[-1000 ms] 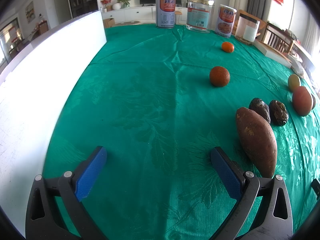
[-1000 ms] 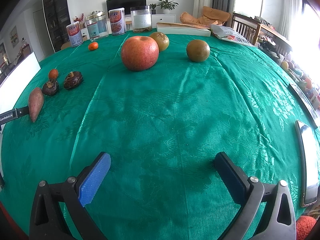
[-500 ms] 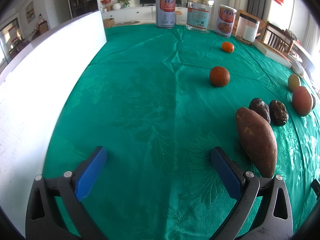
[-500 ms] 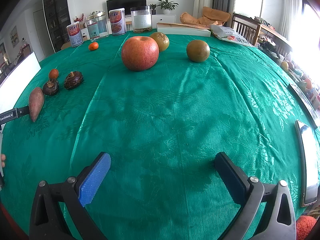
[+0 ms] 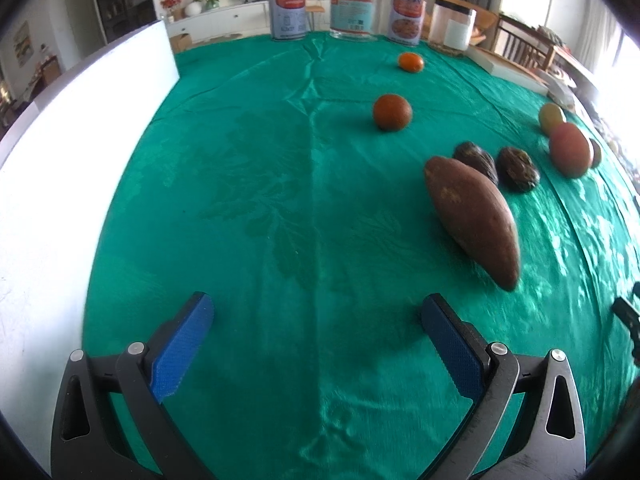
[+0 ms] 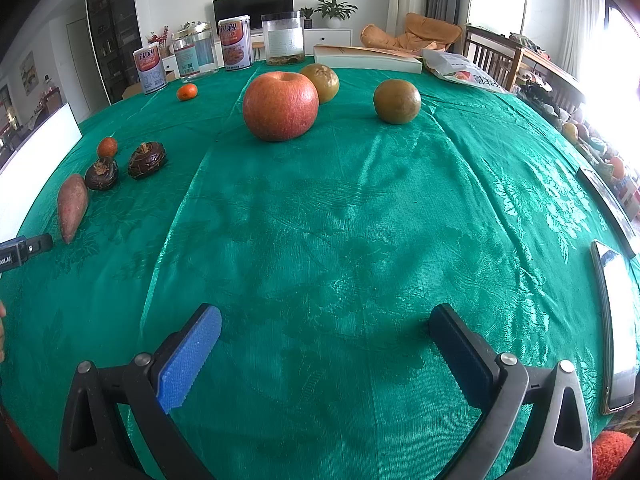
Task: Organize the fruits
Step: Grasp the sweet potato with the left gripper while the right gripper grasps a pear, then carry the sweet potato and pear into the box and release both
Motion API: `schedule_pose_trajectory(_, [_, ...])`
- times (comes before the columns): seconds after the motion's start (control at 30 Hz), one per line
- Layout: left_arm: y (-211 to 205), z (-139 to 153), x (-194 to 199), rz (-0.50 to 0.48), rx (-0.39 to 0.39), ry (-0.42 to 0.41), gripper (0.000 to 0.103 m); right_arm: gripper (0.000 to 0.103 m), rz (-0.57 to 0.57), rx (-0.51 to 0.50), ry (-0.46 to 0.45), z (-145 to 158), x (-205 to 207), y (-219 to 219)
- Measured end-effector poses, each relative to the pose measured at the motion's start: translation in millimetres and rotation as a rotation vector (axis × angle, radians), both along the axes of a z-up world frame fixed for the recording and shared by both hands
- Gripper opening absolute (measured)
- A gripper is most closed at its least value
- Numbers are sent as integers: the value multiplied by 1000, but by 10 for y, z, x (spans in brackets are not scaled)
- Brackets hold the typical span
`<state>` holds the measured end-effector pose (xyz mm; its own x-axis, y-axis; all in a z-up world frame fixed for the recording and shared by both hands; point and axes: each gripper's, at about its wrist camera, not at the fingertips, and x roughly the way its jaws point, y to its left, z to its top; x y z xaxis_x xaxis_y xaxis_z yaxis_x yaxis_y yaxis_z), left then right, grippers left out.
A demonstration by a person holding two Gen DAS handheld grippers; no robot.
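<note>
On the green tablecloth lie a sweet potato (image 5: 472, 214), two dark wrinkled fruits (image 5: 516, 168), an orange (image 5: 392, 112), a small tangerine (image 5: 411, 61) and a red apple (image 5: 570, 150). My left gripper (image 5: 318, 312) is open and empty, its right fingertip just short of the sweet potato's near end. In the right wrist view the red apple (image 6: 280, 106) stands far ahead with two brownish-green fruits (image 6: 397, 101) beside and behind it; the sweet potato (image 6: 72, 206) lies at far left. My right gripper (image 6: 326, 324) is open over bare cloth.
Several tins and jars (image 5: 351, 12) line the far table edge. A white board (image 5: 60, 152) stands along the left side. A flat white box (image 6: 366, 62) and a bag (image 6: 464, 72) lie at the back right. A phone (image 6: 618, 320) rests near the right edge.
The left gripper has drifted slightly, so the sweet potato and other fruits sit a little higher and further left in its view, with motion blur. The right gripper has not moved.
</note>
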<state>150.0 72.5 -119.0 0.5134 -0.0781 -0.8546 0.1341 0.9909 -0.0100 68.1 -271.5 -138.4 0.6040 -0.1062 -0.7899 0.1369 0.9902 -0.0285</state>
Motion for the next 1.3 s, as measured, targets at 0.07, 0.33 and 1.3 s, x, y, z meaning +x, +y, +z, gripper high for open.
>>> schedule_pose_trajectory(0.07, [-68, 27, -36, -39, -11, 65, 102, 103, -1, 0, 0, 1, -2, -3])
schedule_pose_trajectory(0.33, [-478, 333, 16, -100, -151, 106, 101, 103, 52, 47, 59, 48, 100, -63])
schedule_pose_trajectory(1.3, [-647, 226, 747, 93, -146, 325, 50, 47, -25, 258, 460, 203, 2382, -1206])
